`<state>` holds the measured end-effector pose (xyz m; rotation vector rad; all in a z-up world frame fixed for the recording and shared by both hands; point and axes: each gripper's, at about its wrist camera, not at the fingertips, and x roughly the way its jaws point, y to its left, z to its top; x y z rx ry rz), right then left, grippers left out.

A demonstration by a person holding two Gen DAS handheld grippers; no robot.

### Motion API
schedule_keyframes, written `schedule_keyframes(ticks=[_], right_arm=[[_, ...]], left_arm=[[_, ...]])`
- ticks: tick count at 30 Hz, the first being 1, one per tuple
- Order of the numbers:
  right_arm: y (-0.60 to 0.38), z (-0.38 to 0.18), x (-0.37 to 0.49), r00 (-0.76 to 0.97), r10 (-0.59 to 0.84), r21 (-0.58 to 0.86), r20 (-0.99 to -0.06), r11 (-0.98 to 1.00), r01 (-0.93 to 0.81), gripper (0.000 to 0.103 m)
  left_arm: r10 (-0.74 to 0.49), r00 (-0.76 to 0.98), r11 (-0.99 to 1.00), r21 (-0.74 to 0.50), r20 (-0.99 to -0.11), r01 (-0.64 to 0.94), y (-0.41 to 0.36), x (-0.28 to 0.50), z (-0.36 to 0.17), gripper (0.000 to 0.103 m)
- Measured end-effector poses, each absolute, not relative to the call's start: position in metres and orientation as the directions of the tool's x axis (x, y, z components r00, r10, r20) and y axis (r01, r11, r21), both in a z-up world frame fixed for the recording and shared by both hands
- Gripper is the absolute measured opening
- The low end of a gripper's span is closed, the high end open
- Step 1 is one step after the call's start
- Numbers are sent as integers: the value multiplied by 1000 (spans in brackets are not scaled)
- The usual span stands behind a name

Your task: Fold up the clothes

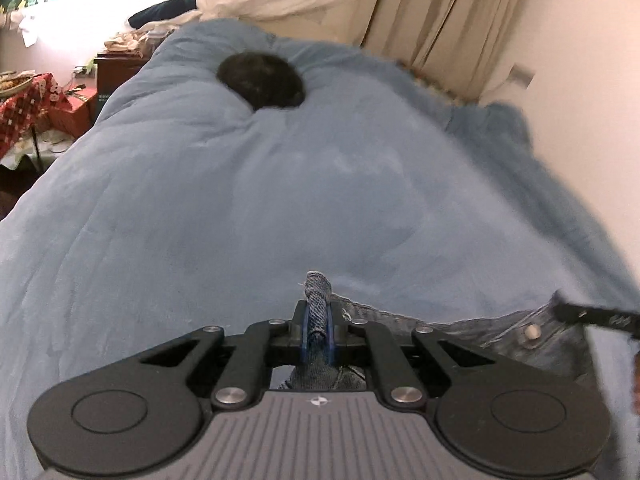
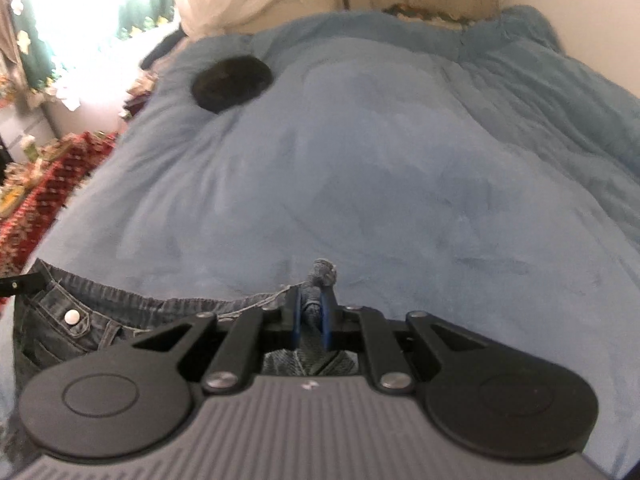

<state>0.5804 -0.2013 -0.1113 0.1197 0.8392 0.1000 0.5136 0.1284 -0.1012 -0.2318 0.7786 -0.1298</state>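
A pair of blue jeans [image 1: 528, 344] hangs between my two grippers over a bed with a blue blanket [image 1: 280, 184]. My left gripper [image 1: 318, 312] is shut on a bunched corner of the jeans' waistband, which pokes up between its pads. My right gripper [image 2: 316, 300] is shut on the other corner of the waistband. The jeans [image 2: 72, 320], with a metal button [image 2: 72, 316], stretch to the left in the right wrist view. The right gripper's finger shows at the far right of the left wrist view [image 1: 592, 314]. The legs of the jeans are hidden below the grippers.
A black round cushion [image 1: 262, 80] lies far up on the blanket, also in the right wrist view [image 2: 232, 82]. Beige curtains [image 1: 432, 12] and a white wall stand behind the bed. A red patterned cloth [image 2: 44, 200] and cluttered furniture stand to the left.
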Motion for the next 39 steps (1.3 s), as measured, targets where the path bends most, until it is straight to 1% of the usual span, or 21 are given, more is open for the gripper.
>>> schedule_keyframes(ticks=[3, 5, 6, 7, 8, 9, 12, 16, 22, 25, 28, 30, 32, 35, 39], right_arm=[[-199, -144, 595, 631, 106, 117, -768, 993, -23, 12], [-204, -161, 596, 621, 78, 101, -780, 995, 1, 21], [-207, -167, 596, 621, 63, 92, -781, 996, 15, 30], [-210, -172, 595, 623, 53, 88, -780, 996, 26, 35], [-212, -174, 594, 631, 54, 96, -774, 995, 33, 39], [-214, -174, 592, 637, 55, 103, -769, 994, 38, 43], [-225, -164, 588, 632, 71, 127, -772, 991, 44, 45], [-240, -144, 576, 622, 99, 161, -776, 986, 44, 45], [-245, -113, 527, 588, 101, 127, -802, 992, 3, 45], [-249, -106, 494, 574, 105, 130, -812, 992, 3, 45], [-253, -104, 456, 565, 103, 131, -819, 991, 9, 45], [-255, -104, 431, 559, 102, 133, -823, 991, 14, 45], [-255, -106, 406, 557, 113, 146, -822, 989, 15, 45], [-256, -109, 368, 555, 137, 174, -820, 985, 14, 45], [-242, -112, 320, 555, 181, 206, -812, 978, -18, 45]], left_arm=[[-129, 664, 985, -175, -737, -3, 121, 529, -134, 10], [-54, 649, 998, -67, -759, 5, 112, 530, -151, 17], [-7, 642, 1000, 6, -766, 17, 107, 530, -160, 21], [22, 636, 998, 51, -771, 27, 104, 530, -166, 24], [33, 633, 997, 67, -774, 31, 104, 527, -168, 26], [31, 634, 998, 62, -773, 26, 108, 524, -168, 26], [0, 640, 1000, -10, -768, -11, 124, 515, -154, 25], [-20, 647, 998, -56, -762, -36, 142, 495, -132, 25], [-34, 640, 996, -80, -768, -42, 157, 444, -99, 25], [-37, 614, 993, -98, -788, -66, 159, 416, -92, 25], [-42, 608, 989, -120, -793, -89, 159, 380, -91, 26], [-61, 597, 984, -149, -800, -98, 156, 353, -94, 29], [-89, 581, 979, -178, -809, -98, 151, 330, -100, 29], [-138, 557, 968, -229, -819, -98, 140, 296, -112, 29], [-242, 517, 928, -351, -821, -123, 126, 256, -130, 30]])
